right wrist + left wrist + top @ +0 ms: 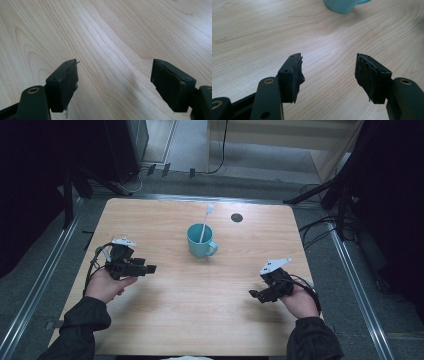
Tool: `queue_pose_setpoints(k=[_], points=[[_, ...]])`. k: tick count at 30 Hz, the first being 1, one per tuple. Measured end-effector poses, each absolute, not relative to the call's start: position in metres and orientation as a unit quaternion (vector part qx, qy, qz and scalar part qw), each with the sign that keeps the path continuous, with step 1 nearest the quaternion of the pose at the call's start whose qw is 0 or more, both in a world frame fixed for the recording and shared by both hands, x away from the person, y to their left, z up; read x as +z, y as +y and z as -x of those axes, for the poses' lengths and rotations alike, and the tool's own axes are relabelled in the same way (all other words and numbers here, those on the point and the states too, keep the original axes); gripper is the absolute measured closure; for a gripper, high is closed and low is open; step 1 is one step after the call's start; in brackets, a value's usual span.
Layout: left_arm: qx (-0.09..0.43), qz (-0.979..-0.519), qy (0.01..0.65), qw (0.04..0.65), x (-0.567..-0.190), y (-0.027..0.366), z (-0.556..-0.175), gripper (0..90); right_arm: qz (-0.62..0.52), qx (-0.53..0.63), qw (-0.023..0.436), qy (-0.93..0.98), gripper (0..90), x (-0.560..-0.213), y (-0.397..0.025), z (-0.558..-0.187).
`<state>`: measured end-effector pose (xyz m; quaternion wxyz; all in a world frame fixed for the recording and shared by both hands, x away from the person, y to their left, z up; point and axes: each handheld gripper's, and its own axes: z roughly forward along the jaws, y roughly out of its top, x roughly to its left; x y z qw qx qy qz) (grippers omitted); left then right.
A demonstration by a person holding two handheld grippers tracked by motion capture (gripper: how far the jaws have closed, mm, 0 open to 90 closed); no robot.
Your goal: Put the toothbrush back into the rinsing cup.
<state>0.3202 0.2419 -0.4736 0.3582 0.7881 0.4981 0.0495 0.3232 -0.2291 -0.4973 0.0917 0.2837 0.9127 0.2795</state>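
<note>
Matt wood-grain table [165, 315], glossy teal mug [200, 245], worn claw pads [298, 72]

Your sleeves are dark; both tongs [150, 268] [254, 294] are black, brass-riveted, black-cabled, with grey three-cornered top plates.

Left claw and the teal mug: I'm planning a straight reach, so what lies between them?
Nothing: the left claw faces bare table up to the teal mug in the left gripper view.
</note>
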Motion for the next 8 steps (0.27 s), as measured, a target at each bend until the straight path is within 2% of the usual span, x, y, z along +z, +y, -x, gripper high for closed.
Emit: queue_pose_setpoints(k=[8], points=[[0.045, -0.788, 0.499, 0.357, -0.4759, 0.2409, -0.3223, 37.8, -0.277, 0.278, 0.101, 0.914, 22.5, -0.4993, -0.2333, -0.3228]])
